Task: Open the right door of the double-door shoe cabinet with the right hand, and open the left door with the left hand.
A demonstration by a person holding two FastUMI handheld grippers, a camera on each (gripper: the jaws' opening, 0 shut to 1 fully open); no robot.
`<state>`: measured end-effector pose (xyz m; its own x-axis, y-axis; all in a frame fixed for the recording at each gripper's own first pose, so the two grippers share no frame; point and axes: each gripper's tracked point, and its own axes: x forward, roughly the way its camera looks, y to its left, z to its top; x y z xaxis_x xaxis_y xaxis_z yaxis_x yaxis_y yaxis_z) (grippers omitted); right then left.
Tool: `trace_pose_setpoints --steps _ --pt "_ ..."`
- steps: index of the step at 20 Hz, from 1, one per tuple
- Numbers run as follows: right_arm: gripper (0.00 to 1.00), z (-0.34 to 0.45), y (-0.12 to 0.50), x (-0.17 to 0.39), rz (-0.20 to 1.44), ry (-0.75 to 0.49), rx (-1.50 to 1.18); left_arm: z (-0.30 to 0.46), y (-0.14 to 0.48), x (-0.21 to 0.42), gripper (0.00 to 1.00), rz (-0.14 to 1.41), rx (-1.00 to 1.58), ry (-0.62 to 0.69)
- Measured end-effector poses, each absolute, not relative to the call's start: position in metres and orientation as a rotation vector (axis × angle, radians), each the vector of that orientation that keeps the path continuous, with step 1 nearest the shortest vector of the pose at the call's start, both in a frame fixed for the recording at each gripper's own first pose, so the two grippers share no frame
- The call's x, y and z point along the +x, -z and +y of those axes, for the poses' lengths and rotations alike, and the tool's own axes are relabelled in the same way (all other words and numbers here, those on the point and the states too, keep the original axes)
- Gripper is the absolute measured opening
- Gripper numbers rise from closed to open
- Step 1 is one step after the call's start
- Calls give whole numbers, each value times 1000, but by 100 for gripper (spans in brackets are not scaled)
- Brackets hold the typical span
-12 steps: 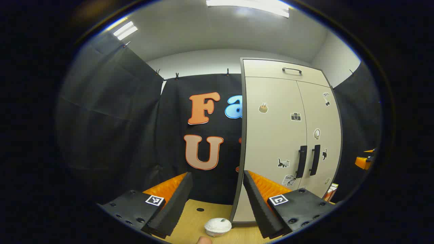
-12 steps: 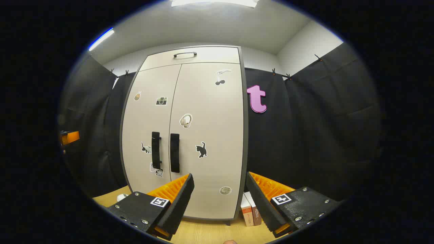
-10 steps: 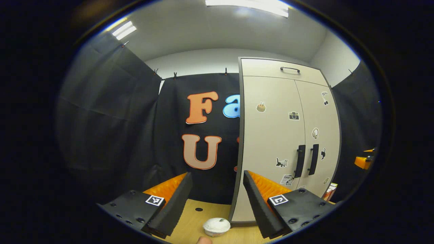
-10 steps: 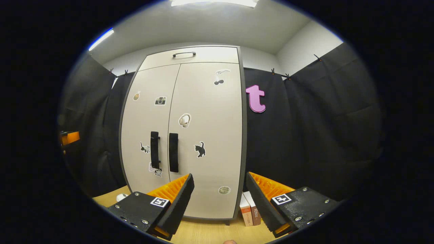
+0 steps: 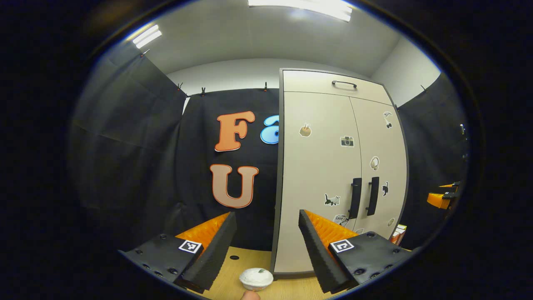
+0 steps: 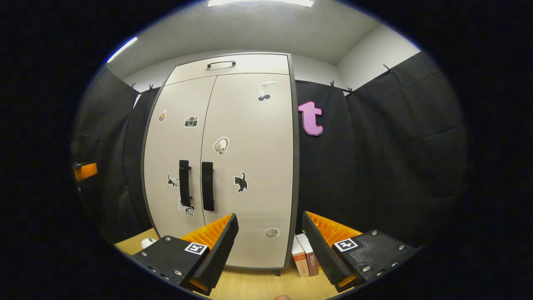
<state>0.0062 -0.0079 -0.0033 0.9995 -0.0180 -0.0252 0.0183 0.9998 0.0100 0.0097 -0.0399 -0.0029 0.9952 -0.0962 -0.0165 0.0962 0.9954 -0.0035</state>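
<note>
The pale shoe cabinet (image 6: 250,125) stands upright with both doors closed and stickers on them. Two black vertical handles sit side by side at mid height: the left door handle (image 6: 184,182) and the right door handle (image 6: 207,185). My right gripper (image 6: 270,216) is open, in front of the right door's lower part and well short of it. In the left gripper view the cabinet (image 5: 316,166) is to the right, with its handles (image 5: 355,198) beyond my open left gripper (image 5: 266,214). Each view catches the other gripper at its edge (image 5: 441,198) (image 6: 85,171).
The cabinet stands on a wooden tabletop (image 6: 250,287). A small white bowl-like object (image 5: 256,278) lies near its left corner. Books (image 6: 305,260) stand against its right side. A top drawer with a black handle (image 6: 220,63) sits above the doors. Black cloth walls surround the booth.
The cabinet has slid leftwards in both views, more so in the left gripper view, as both grippers swing to the right. The doors stay closed and both grippers stay open.
</note>
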Motion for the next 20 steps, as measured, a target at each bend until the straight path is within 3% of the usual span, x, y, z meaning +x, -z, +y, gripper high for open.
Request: trace_pose_setpoints --steps 11,20 --pt "94 2 17 17 66 17 27 -44 17 8 96 65 -25 137" --pt "94 69 10 42 80 -73 24 -31 18 -9 96 79 -14 133"
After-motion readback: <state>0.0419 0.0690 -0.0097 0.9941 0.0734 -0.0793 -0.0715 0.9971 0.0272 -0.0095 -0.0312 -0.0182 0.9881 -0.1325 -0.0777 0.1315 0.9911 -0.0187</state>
